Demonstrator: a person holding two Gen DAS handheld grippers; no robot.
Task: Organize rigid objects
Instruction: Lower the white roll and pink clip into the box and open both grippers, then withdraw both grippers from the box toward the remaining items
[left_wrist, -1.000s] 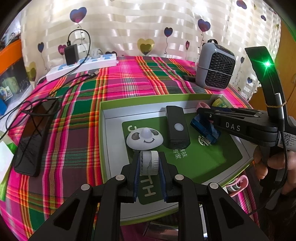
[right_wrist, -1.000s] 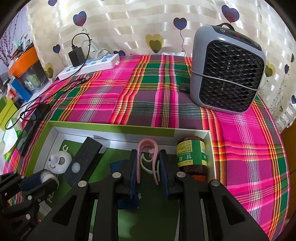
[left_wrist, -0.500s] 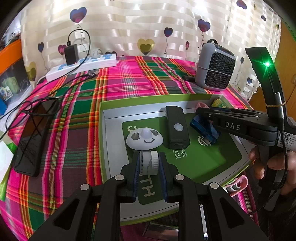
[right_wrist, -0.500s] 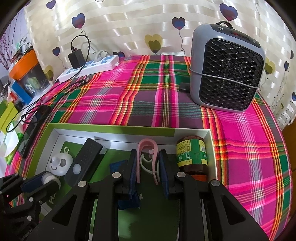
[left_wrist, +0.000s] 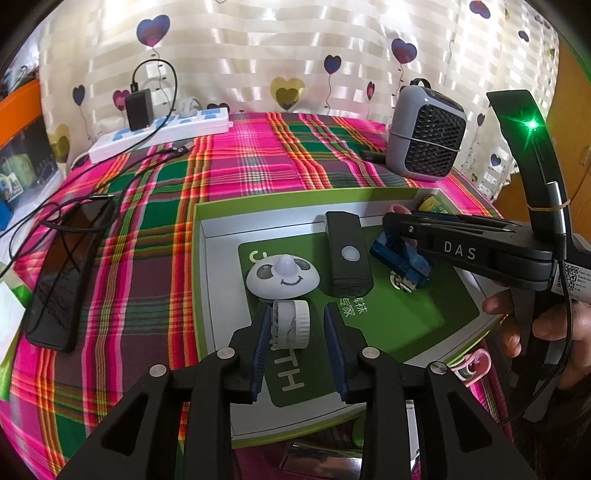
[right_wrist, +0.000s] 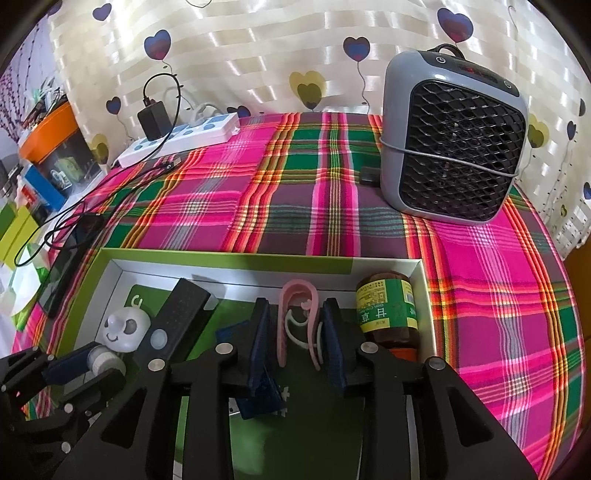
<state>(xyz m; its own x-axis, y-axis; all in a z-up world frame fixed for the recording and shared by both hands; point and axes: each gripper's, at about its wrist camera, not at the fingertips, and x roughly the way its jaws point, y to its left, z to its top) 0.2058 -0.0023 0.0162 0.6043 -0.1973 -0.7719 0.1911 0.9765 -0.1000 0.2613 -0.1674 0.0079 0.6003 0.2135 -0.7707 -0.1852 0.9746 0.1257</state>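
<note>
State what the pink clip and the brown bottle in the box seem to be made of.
Pink clip: likely matte moulded plastic, given its even colour and smooth curves. Brown bottle: translucent amber glass or plastic, I cannot tell which, with a glossy green paper label.

A home room: heart-print curtain (right_wrist: 258, 55), plaid tablecloth (right_wrist: 295, 206) (small heater (right_wrist: 454, 147) on it).
</note>
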